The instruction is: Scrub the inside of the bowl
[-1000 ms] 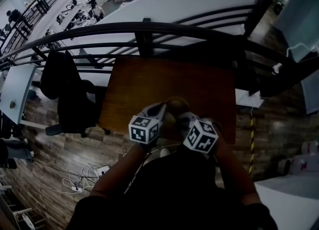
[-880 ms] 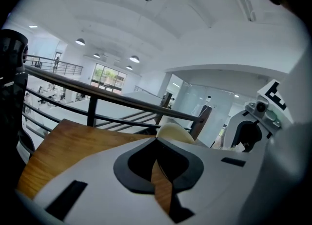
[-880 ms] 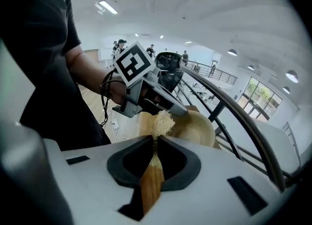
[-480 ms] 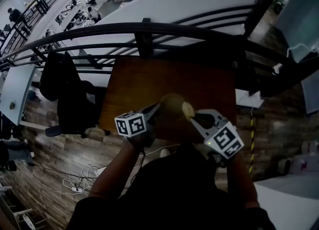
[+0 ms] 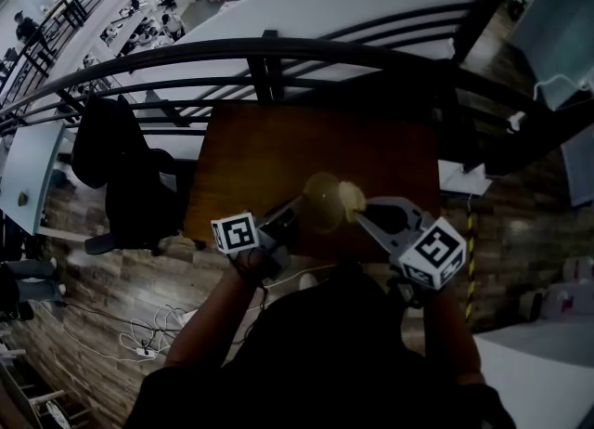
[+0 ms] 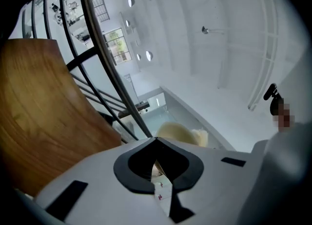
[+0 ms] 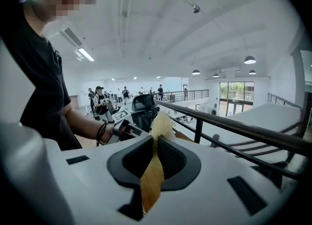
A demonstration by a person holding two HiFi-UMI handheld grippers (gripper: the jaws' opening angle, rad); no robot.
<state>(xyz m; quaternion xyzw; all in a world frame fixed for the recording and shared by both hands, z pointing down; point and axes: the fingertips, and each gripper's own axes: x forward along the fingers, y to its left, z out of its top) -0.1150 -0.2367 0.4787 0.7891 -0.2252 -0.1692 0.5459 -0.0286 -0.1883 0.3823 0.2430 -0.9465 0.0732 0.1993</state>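
Observation:
A pale bowl (image 5: pixel 321 201) is held up over the front of the wooden table (image 5: pixel 269 153), tipped on its side. My left gripper (image 5: pixel 294 211) is shut on its rim from the left. In the left gripper view the rim runs between the jaws of the left gripper (image 6: pixel 156 159), and the bowl (image 6: pixel 174 133) shows just beyond them. My right gripper (image 5: pixel 361 214) is shut on a yellow scrub pad (image 5: pixel 351 198) that sits at the bowl's right edge. In the right gripper view the pad (image 7: pixel 153 173) is pinched flat in the right gripper (image 7: pixel 155 147), with its frayed end sticking out.
A black railing (image 5: pixel 278 48) runs along the table's far side. A black office chair (image 5: pixel 125 181) stands left of the table. Cables and a power strip (image 5: pixel 153 344) lie on the plank floor. The person's arm (image 7: pixel 83 126) shows in the right gripper view.
The bowl has come up off the table front and turned onto its side. The left gripper has rolled. The right gripper has risen and swung out to the right with the pad.

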